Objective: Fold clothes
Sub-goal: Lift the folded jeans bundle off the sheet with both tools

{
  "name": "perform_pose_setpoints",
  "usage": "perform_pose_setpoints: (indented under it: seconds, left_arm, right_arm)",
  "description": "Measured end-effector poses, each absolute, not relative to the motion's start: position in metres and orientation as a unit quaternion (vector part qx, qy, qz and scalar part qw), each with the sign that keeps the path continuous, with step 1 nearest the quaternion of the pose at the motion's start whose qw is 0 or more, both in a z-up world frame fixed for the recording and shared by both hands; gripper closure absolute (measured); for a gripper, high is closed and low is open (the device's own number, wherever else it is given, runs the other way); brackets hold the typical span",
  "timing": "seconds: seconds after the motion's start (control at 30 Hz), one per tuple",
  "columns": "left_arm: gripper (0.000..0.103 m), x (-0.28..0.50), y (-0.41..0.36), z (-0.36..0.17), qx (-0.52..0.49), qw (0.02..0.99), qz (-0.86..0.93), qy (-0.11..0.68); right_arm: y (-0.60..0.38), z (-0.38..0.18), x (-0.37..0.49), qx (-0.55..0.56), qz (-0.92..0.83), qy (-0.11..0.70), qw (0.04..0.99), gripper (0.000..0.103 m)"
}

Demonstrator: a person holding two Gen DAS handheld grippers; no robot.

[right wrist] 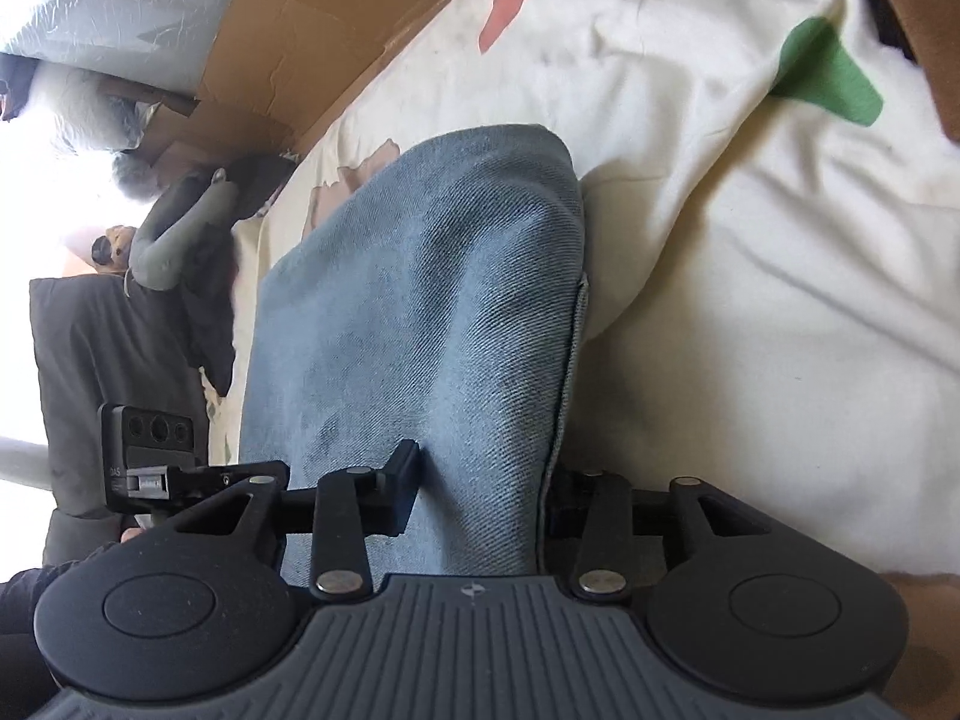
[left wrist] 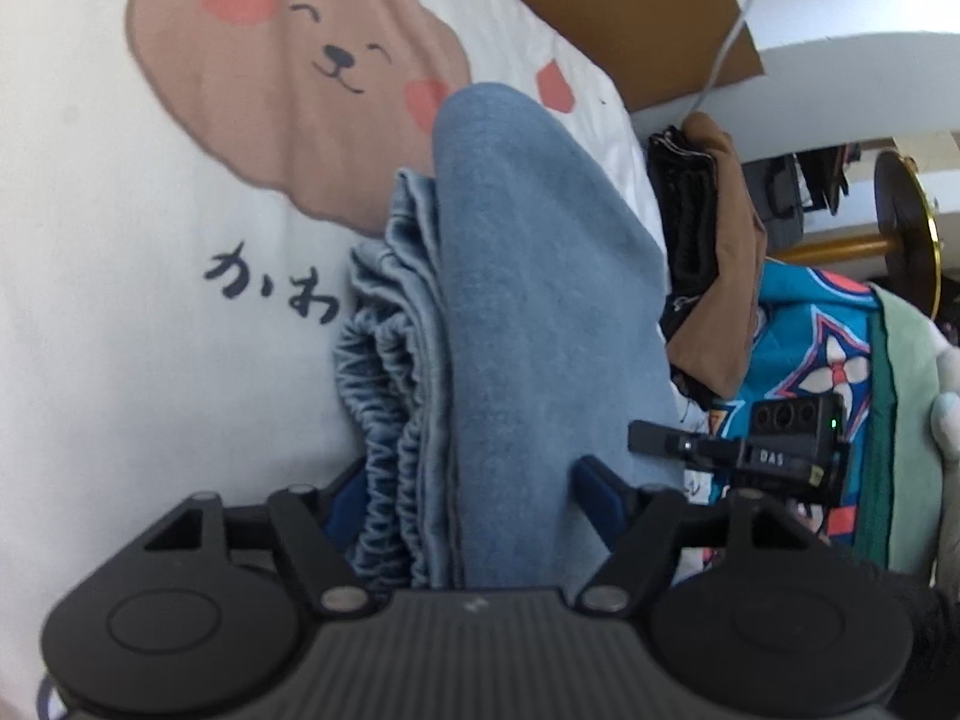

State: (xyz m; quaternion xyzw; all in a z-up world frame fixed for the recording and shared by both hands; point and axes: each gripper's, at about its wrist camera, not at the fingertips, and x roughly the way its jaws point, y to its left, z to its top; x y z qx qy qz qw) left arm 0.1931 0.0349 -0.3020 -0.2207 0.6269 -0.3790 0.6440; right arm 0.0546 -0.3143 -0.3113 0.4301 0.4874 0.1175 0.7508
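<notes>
Blue denim fills the centre of both my wrist views: my left gripper pinches the folded jeans at their gathered waistband, my right gripper clamps their other edge. Beyond lies a white bear-print blanket, cardboard at the upper right.

Pretty bright daylight in both my wrist cams. Right cam's left edge is totally blown out, pure white glare near the grey curved plush toy, so light's coming from there. Soft shadows in the creases of the cream cotton bedsheet. Left cam is softer, the brown bear-face print looks blurry. Heavy fisheye bend + dark corners, esp. the flat brown cardboard sheet at the rim.
</notes>
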Motion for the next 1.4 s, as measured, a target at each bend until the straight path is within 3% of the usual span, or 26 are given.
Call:
perform_pose_setpoints:
  seconds: [0.37,0.5,0.6,1.4]
  left_arm:
    - [0.037,0.203,0.030,-0.308,-0.232,0.637,-0.383,0.627]
    - [0.046,0.202,0.028,-0.300,-0.221,0.643,-0.384,0.625]
    - [0.050,0.202,0.026,-0.292,-0.210,0.648,-0.380,0.626]
    - [0.053,0.184,0.016,-0.218,-0.152,0.688,-0.342,0.622]
  right_arm:
    - [-0.314,-0.314,0.055,0.428,0.127,0.496,0.745,0.065]
    - [-0.311,-0.306,0.057,0.416,0.129,0.491,0.754,0.078]
    - [-0.307,-0.294,0.057,0.407,0.123,0.488,0.762,0.081]
    - [-0.300,-0.241,0.045,0.412,0.128,0.458,0.777,0.081]
